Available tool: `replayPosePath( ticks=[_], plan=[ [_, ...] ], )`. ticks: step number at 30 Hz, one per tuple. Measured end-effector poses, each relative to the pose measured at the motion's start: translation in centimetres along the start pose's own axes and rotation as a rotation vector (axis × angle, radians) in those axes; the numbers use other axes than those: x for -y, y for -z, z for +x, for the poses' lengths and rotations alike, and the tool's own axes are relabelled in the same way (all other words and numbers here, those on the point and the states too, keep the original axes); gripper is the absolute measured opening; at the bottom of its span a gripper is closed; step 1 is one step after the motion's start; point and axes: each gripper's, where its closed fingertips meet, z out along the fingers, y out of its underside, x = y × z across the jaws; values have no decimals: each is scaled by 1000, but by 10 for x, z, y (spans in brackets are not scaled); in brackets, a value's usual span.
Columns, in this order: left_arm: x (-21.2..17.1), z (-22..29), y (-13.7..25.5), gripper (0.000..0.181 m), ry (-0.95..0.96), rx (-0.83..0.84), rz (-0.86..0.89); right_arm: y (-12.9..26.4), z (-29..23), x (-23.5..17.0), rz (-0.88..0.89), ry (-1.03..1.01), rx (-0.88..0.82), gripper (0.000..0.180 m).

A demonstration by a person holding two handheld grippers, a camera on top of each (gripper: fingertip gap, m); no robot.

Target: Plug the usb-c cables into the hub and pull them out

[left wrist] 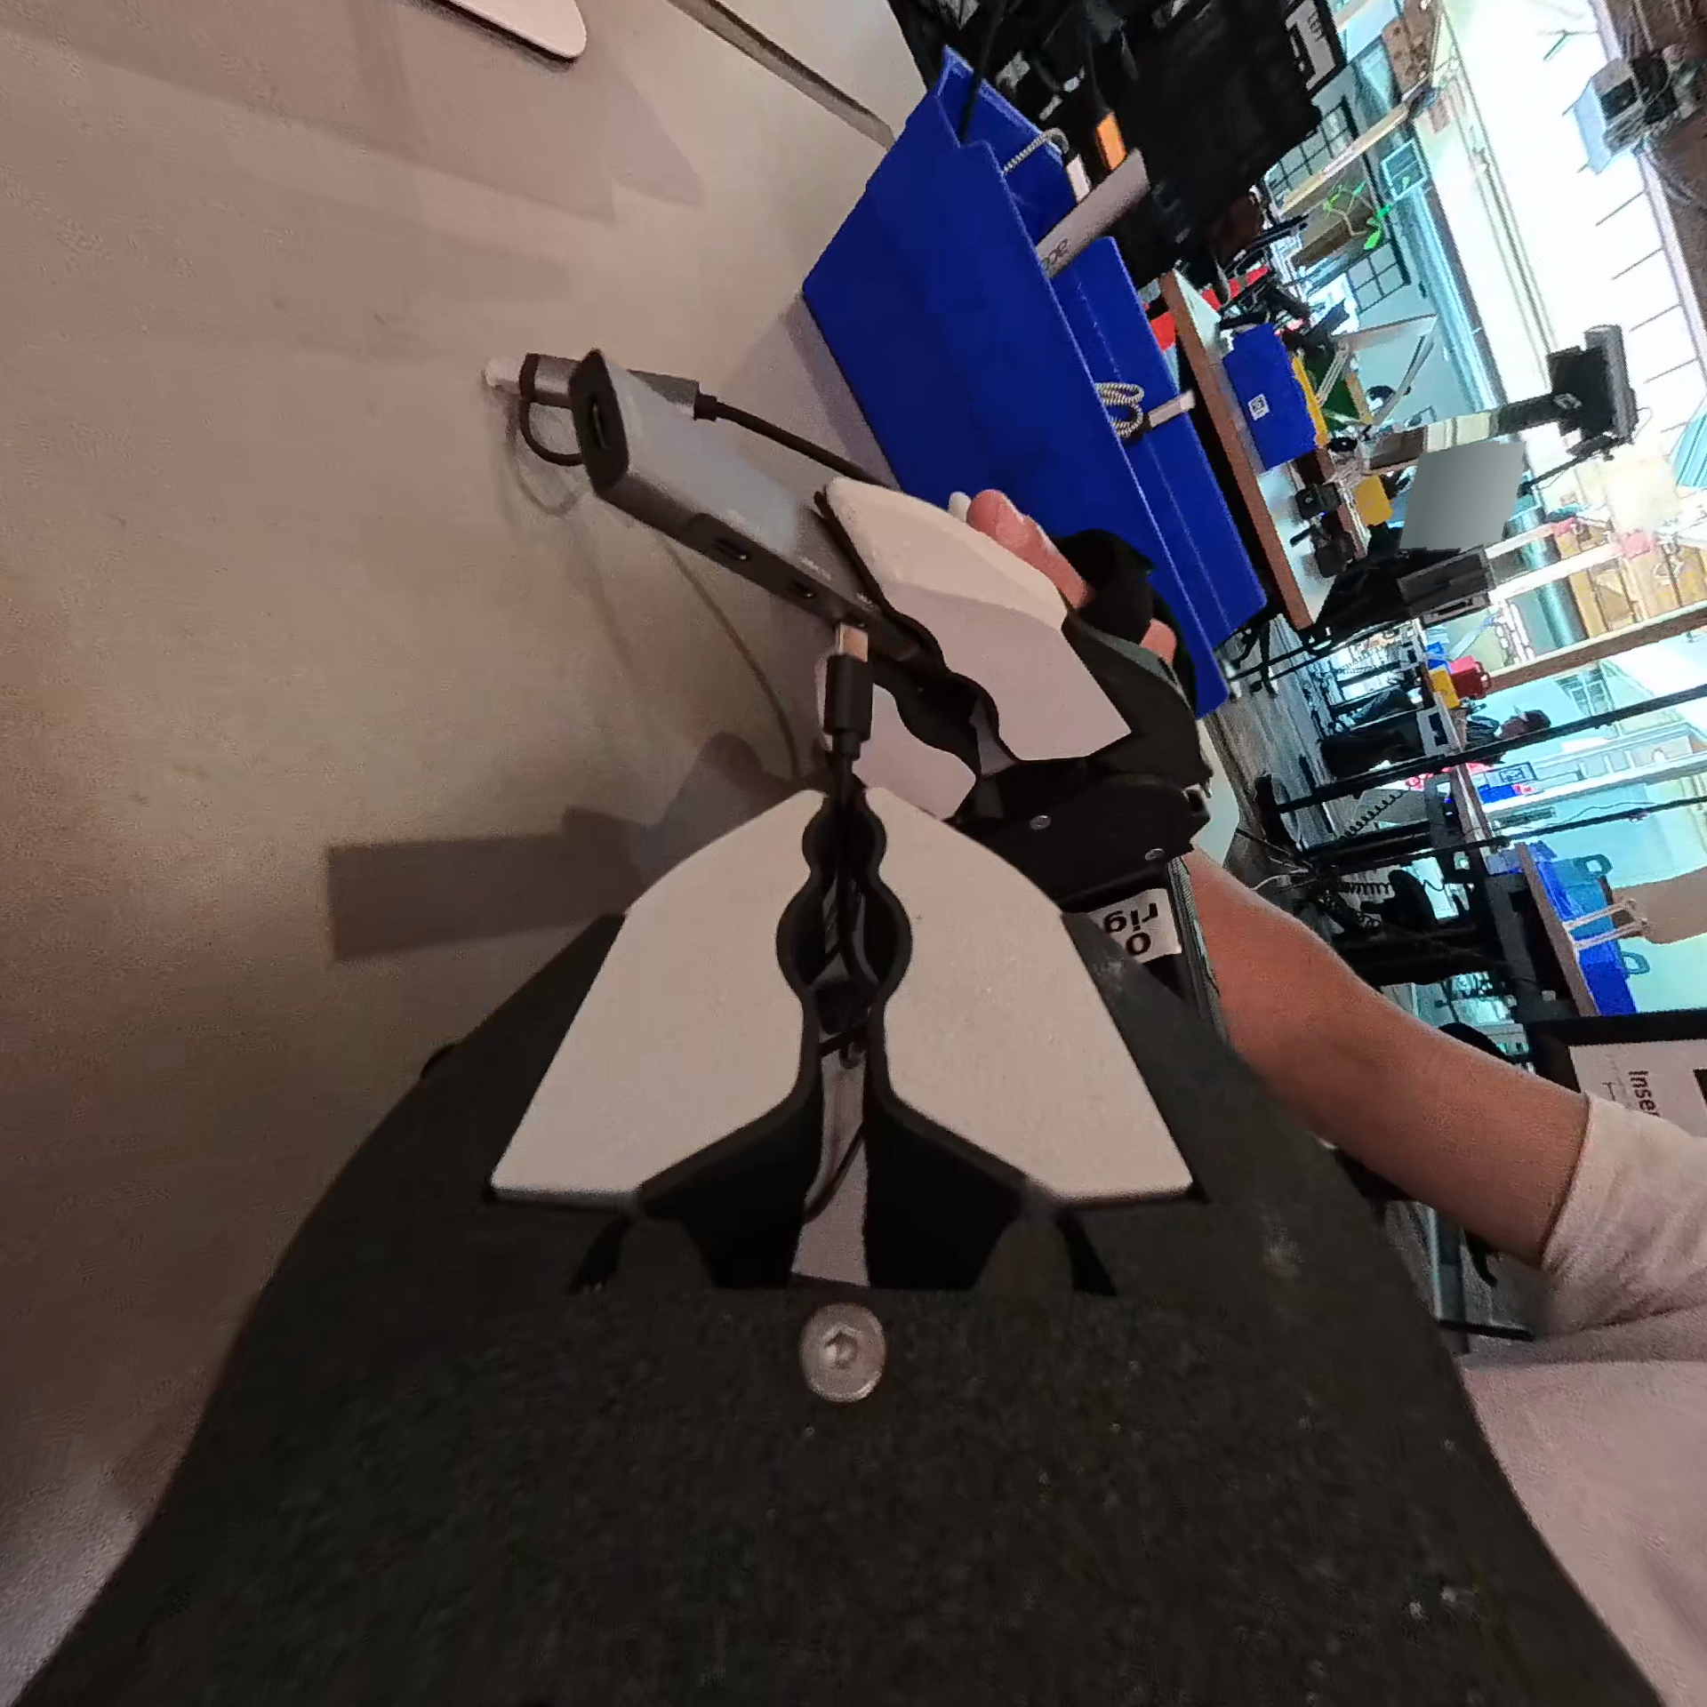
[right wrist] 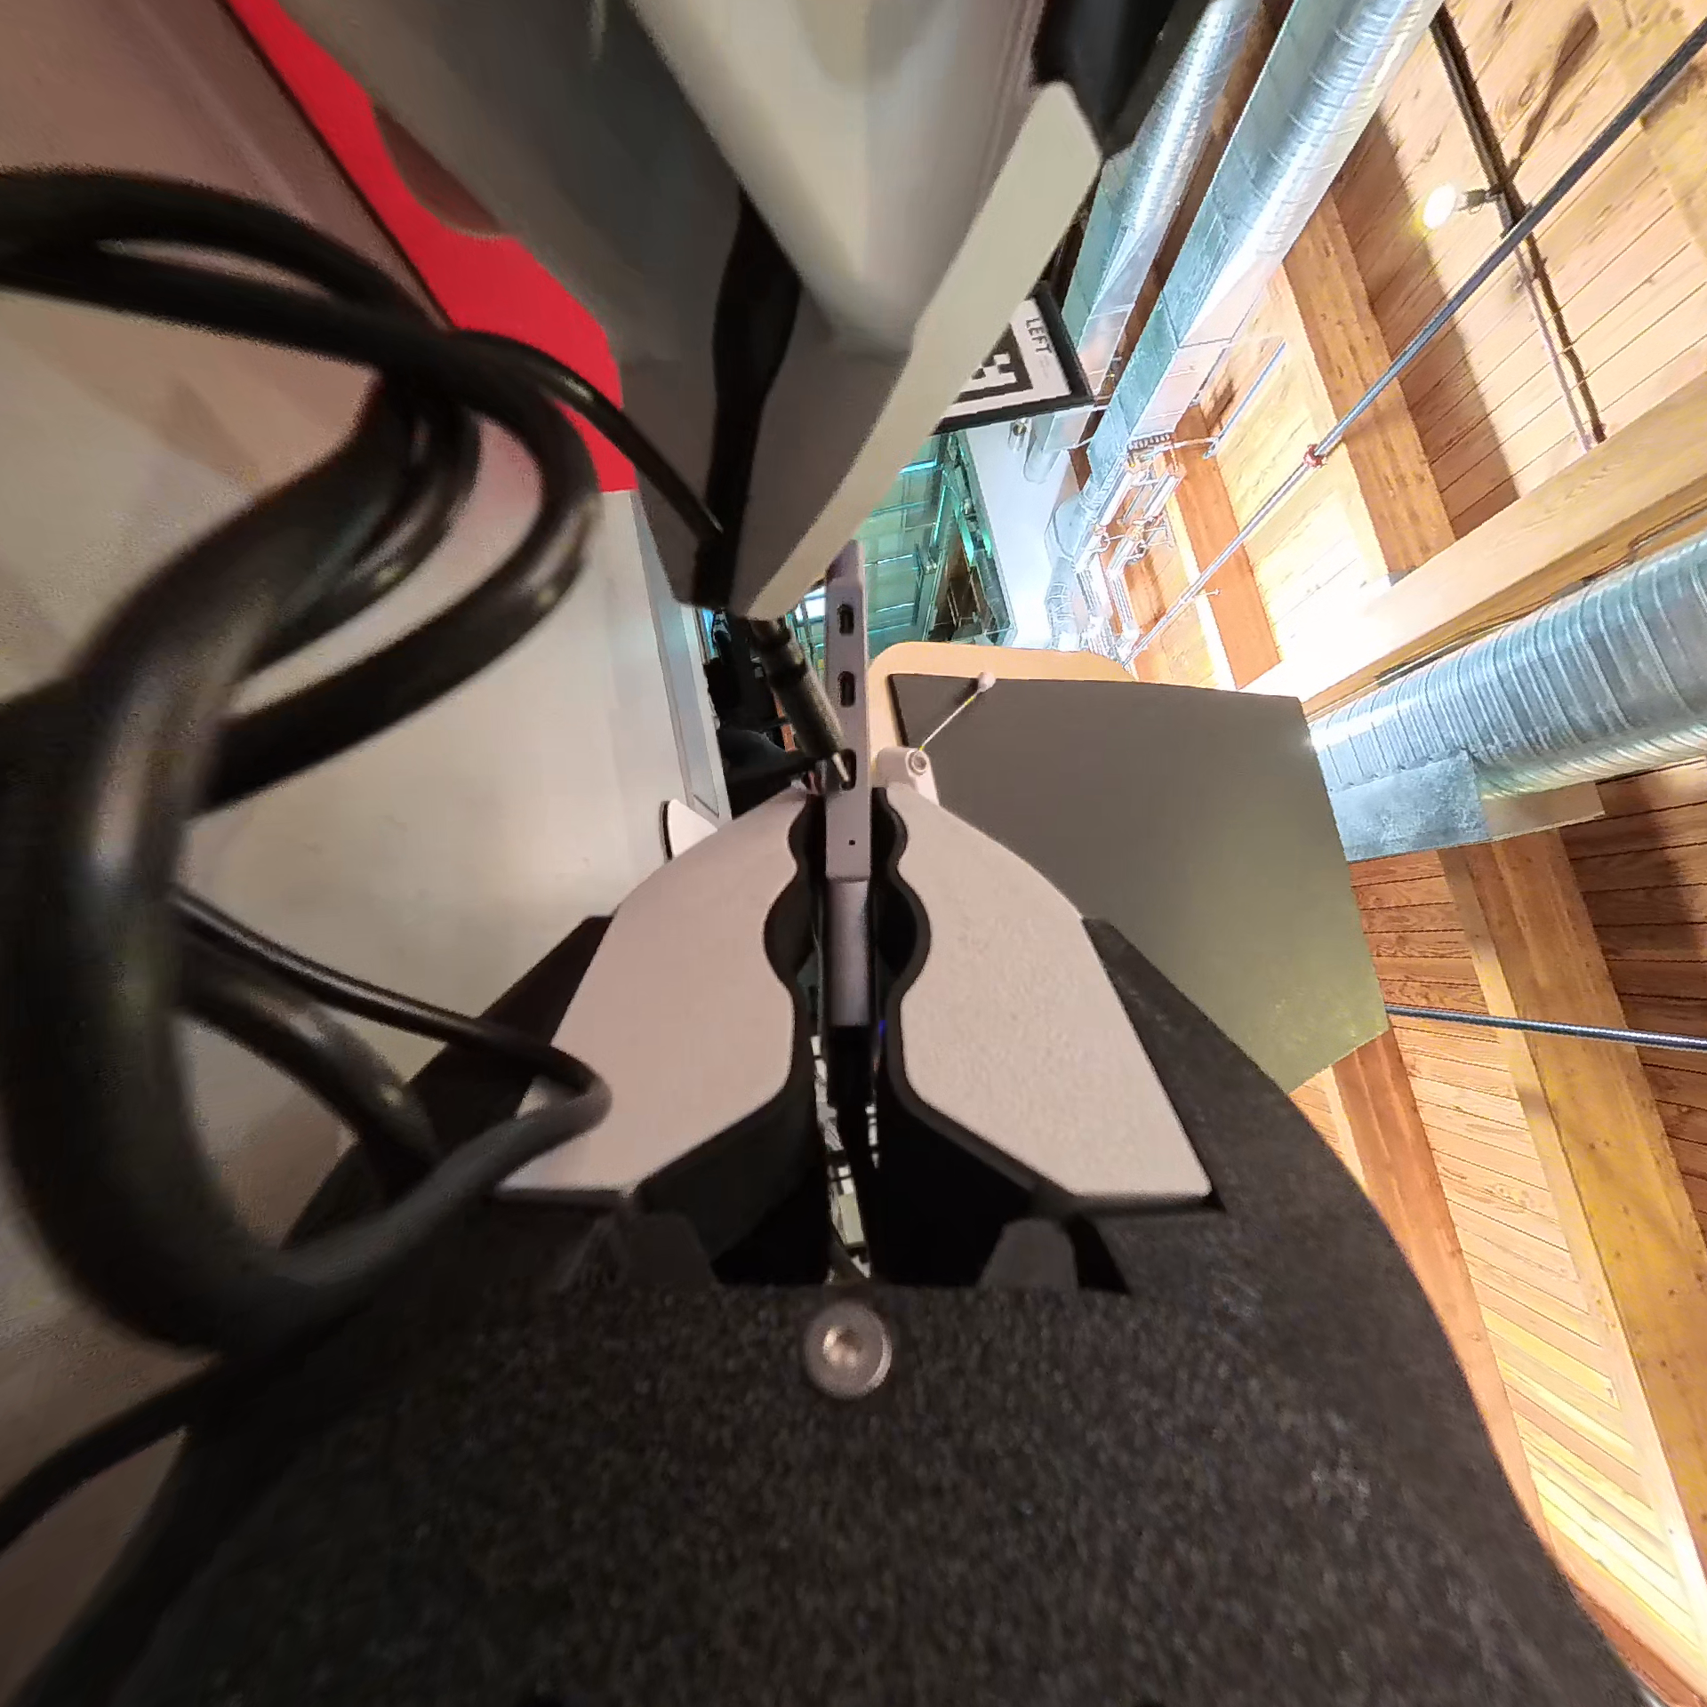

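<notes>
The grey hub (left wrist: 702, 490) is held up off the table by my right gripper (left wrist: 864, 591), which is shut on its near end. In the right wrist view the hub (right wrist: 848, 859) stands edge-on between the right gripper's (right wrist: 845, 813) pads, its side ports showing above. My left gripper (left wrist: 842, 817) is shut on a black usb-c cable (left wrist: 845, 702) just behind its plug. The plug's metal tip (left wrist: 852, 639) sits at the hub's nearest side port; in the right wrist view the plug (right wrist: 817, 716) meets the lowest port. The left gripper (right wrist: 813, 305) fills the top of that view.
The hub's own black lead (left wrist: 785, 443) and a tethered adapter (left wrist: 545, 397) hang off its far end. Blue bins (left wrist: 998, 369) stand along the table's (left wrist: 277, 462) far edge. Loops of black cable (right wrist: 277, 647) hang at the left of the right wrist view. There is about 6 cm between the tips of the two grippers.
</notes>
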Motion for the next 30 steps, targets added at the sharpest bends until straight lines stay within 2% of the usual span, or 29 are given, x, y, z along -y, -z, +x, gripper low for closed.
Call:
replayPosePath(
  ticks=[30],
  plan=[
    [-4,-11,-5,1,-75,113,-20,-3,-16,-1,-26,66,58,9]
  ],
)
